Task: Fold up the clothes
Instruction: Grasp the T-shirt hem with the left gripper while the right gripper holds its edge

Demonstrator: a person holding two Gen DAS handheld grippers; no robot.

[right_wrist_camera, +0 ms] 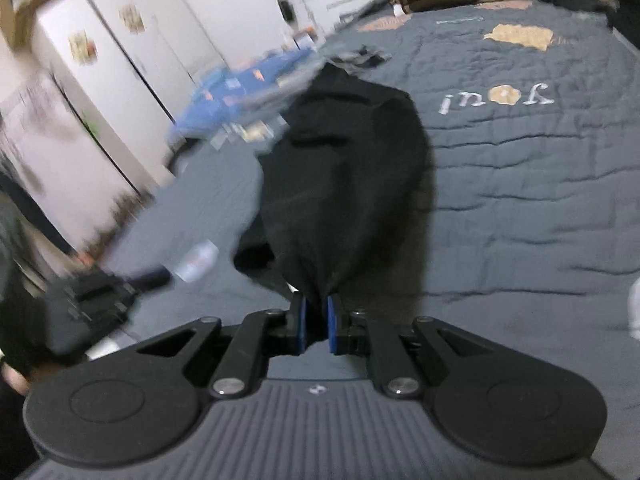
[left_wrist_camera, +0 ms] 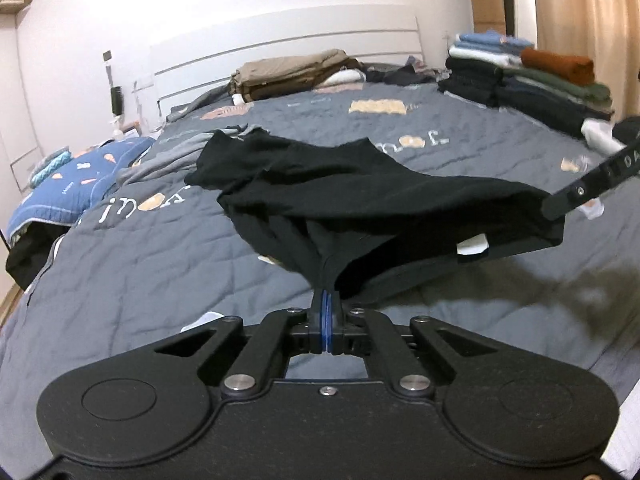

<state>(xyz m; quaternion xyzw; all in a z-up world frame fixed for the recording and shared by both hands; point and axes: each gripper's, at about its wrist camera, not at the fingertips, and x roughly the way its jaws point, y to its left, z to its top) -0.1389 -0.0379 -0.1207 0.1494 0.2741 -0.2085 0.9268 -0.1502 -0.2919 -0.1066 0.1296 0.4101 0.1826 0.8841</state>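
Observation:
A black garment (left_wrist_camera: 360, 200) hangs above the grey quilted bed (left_wrist_camera: 140, 272), stretched between both grippers. My left gripper (left_wrist_camera: 327, 300) is shut on a bunched edge of it at the near side. In the left wrist view the right gripper (left_wrist_camera: 560, 204) reaches in from the right and pinches the garment's right corner. A white label (left_wrist_camera: 472, 246) shows under that corner. In the blurred right wrist view, my right gripper (right_wrist_camera: 315, 308) is shut on a gathered bunch of the black garment (right_wrist_camera: 348, 160), which trails away over the bed. The left gripper (right_wrist_camera: 104, 292) appears as a dark blur at the left.
Stacks of folded clothes (left_wrist_camera: 528, 80) stand at the bed's far right. Folded tan garments (left_wrist_camera: 292, 76) lie by the headboard. Grey clothing (left_wrist_camera: 172, 156) and a blue patterned quilt (left_wrist_camera: 72, 184) lie at the left edge. White wardrobes (right_wrist_camera: 100, 100) line the wall.

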